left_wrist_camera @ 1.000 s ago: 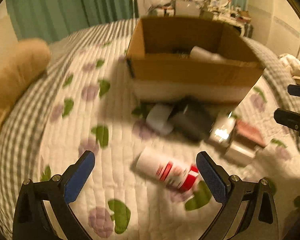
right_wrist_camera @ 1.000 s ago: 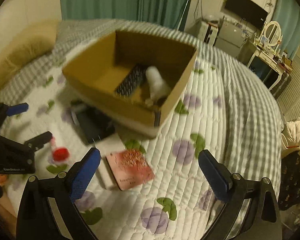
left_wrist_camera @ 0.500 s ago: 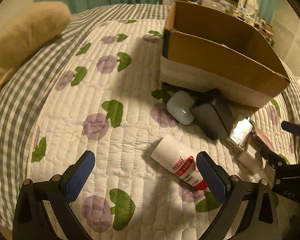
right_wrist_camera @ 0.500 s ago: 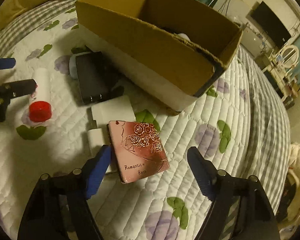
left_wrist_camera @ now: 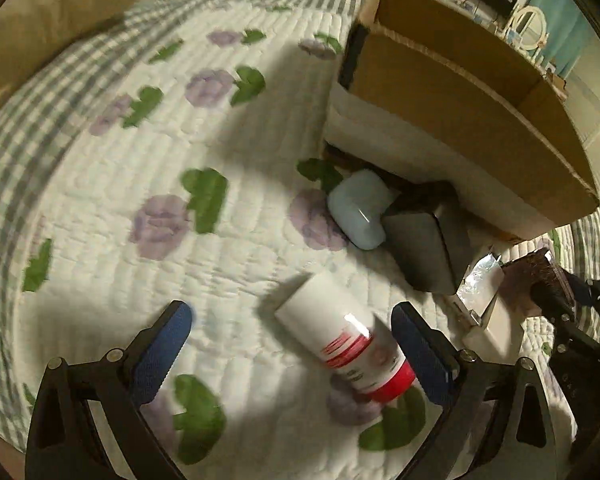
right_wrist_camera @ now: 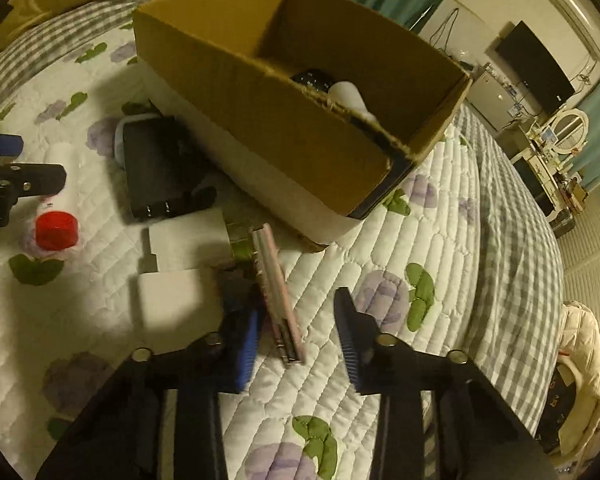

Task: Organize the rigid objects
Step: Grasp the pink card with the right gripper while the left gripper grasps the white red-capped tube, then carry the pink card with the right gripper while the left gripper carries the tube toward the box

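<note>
A white bottle with a red cap [left_wrist_camera: 346,340] lies on the quilt between the fingers of my open left gripper [left_wrist_camera: 292,344], close to its right finger; it also shows in the right wrist view [right_wrist_camera: 56,216]. My right gripper [right_wrist_camera: 296,336] is open around a thin pink box [right_wrist_camera: 278,292], which stands tilted on its edge between the fingers. A cardboard box [right_wrist_camera: 300,120] stands behind, with a white object [right_wrist_camera: 346,94] and a dark object inside. It also shows in the left wrist view [left_wrist_camera: 460,92].
A black charger [right_wrist_camera: 156,168], a pale blue case [left_wrist_camera: 360,208] and two white blocks [right_wrist_camera: 180,272] lie on the floral quilt in front of the cardboard box. A tan pillow [left_wrist_camera: 52,12] lies far left. Furniture and a TV [right_wrist_camera: 536,64] stand beyond the bed.
Both grippers have moved lower and closer. The right gripper's fingers have narrowed around the pink box, which has tipped from flat onto its edge. The left gripper now straddles the bottle.
</note>
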The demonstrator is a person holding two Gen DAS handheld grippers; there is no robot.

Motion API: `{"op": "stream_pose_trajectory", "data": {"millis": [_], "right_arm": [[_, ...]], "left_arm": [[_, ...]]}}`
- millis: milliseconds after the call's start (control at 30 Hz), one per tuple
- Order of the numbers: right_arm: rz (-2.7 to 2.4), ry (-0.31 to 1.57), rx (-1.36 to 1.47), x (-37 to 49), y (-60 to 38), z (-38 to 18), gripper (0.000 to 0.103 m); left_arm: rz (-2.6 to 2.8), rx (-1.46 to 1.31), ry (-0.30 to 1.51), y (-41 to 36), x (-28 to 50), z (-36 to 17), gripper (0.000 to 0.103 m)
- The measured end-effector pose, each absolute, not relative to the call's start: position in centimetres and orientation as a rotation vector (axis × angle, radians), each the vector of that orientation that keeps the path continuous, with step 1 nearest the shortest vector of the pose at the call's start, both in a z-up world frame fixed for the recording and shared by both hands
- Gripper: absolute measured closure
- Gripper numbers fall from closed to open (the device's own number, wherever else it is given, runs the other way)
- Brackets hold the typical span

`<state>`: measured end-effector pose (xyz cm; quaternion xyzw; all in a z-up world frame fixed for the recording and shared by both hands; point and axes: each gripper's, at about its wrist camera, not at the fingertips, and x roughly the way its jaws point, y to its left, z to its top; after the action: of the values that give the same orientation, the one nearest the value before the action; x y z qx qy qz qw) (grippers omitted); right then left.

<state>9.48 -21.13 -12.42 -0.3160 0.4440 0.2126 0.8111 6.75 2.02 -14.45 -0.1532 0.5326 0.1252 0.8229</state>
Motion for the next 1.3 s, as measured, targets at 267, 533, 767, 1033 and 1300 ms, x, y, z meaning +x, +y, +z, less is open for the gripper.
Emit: {"op": "stream_pose_trajectory", "data": {"millis": [267, 533, 767, 1033, 1300], "right_arm": [[0.498, 0.974, -0.622, 9.7, -21.7, -12.2, 0.09], [0.508, 0.95, -0.571, 9.2, -22.0, -9.8, 0.093], [0.502, 0.915, -0.551, 8.0, -22.2, -7.7, 0.093], [0.517, 0.905, -0.525, 7.8, -22.6, -7.1, 0.093], [0.519, 0.882, -0.513, 7.7, -23.1, -6.5, 0.093]], "left_arm": [[0.273, -0.282, 1.138, 0.5, 8.5, -14.4, 0.045], [0.136, -0.293, 1.121, -1.0, 7.2, -12.3, 0.058], [0.118, -0.4, 1.222, -1.9, 6.9, -13.8, 0.054], [0.154, -0.427, 1.3, -2.4, 8.1, -14.6, 0.045], [0.096, -0.411, 1.255, -5.8, 9.1, -12.3, 0.057]]}}
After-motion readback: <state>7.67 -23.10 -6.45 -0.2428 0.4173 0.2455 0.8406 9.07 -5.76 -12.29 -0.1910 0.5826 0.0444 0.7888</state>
